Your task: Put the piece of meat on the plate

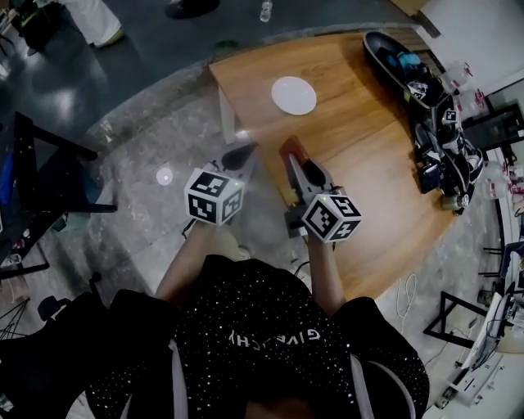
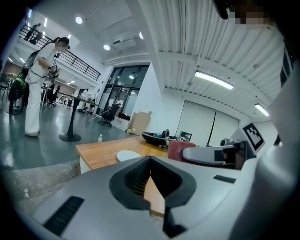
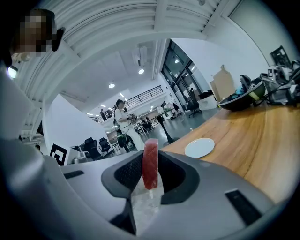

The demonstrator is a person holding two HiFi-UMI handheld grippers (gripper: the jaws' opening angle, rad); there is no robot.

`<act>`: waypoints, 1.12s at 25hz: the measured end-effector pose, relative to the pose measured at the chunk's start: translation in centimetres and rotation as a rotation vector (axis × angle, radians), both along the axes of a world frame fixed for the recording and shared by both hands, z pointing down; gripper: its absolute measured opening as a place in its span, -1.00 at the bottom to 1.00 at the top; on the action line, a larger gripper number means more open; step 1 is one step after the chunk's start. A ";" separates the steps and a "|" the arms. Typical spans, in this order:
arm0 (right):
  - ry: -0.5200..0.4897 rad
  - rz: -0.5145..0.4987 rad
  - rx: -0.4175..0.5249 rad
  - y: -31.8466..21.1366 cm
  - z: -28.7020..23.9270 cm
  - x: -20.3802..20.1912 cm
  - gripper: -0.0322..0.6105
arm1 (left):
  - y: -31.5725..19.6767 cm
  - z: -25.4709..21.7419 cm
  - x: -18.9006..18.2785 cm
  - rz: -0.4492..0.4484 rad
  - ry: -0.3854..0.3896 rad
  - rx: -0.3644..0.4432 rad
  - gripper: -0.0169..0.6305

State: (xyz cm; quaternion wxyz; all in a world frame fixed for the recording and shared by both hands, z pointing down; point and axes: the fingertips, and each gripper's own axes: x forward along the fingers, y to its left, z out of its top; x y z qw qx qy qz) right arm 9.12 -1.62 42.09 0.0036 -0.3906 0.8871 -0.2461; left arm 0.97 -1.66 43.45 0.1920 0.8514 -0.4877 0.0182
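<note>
The piece of meat is a thin red slab standing upright between the pads of my right gripper, which is shut on it. In the head view that gripper is over the near left part of the wooden table, with the meat at its tip. The round white plate lies empty farther along the table, also seen ahead as the plate. My left gripper is beside the right one, just off the table's left edge, its tips together and empty. The left gripper view also shows the meat at right and the plate.
A black bowl-like tray and a heap of devices and cables line the table's far right side. A bottle stands on the floor beyond the table. A person in white stands far off at left. A dark stand is at left.
</note>
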 end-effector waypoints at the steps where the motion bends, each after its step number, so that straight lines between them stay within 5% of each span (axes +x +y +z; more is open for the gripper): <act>1: 0.002 0.007 -0.003 -0.6 0.0 0.0 -0.59 | -0.7 0.0 -0.1 0.006 0.001 -0.002 -0.91; 28: 0.015 0.171 -0.056 -22.7 -0.6 -3.0 -0.59 | -25.3 -1.5 -3.3 0.164 0.022 -0.033 -0.91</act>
